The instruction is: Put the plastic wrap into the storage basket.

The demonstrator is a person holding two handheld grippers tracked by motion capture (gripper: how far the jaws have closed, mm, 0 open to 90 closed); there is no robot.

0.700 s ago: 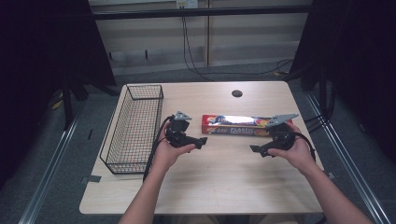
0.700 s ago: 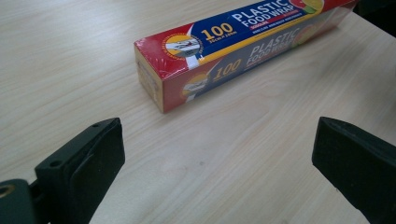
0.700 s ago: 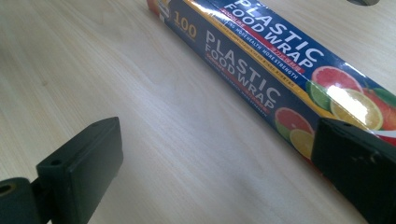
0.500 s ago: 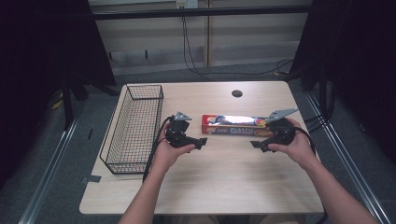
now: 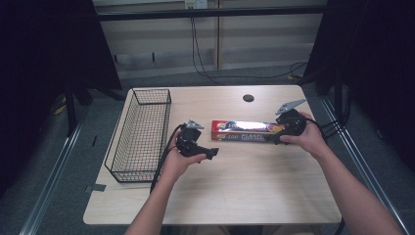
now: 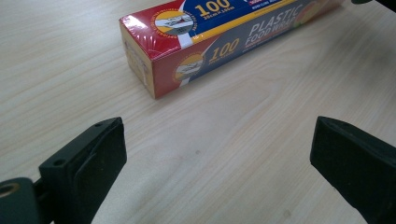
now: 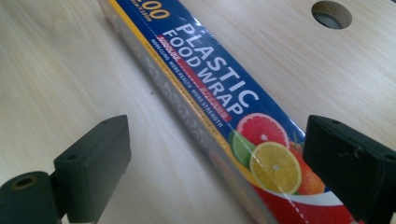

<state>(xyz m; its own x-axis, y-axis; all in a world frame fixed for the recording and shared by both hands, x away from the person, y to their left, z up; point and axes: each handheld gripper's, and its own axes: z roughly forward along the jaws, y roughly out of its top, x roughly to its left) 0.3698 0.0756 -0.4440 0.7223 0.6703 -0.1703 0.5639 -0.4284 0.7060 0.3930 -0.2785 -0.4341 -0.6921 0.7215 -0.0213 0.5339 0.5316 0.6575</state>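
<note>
A long box of plastic food wrap [image 5: 244, 131], red and blue with citrus pictures, lies flat on the light wooden table [image 5: 235, 191]. My left gripper [image 5: 211, 152] is open just short of the box's left end, pointing at it. In the left gripper view that red end of the box [image 6: 187, 51] lies beyond the wide jaws of the left gripper [image 6: 217, 135], untouched. My right gripper [image 5: 280, 137] is at the box's right end. In the right gripper view the box [image 7: 210, 98] runs between the jaws of the open right gripper [image 7: 217, 128], with a gap to the left jaw.
A black wire basket [image 5: 169, 117] stands on the table's left side, close to my left hand. A round cable hole [image 5: 248, 98] sits in the tabletop behind the box, and it is in the right gripper view as the cable hole [image 7: 331, 14]. Bare tabletop stretches toward the near edge.
My right hand has shifted a little toward the far side, bringing its gripper over the box's right end. The left hand and the box have stayed put.
</note>
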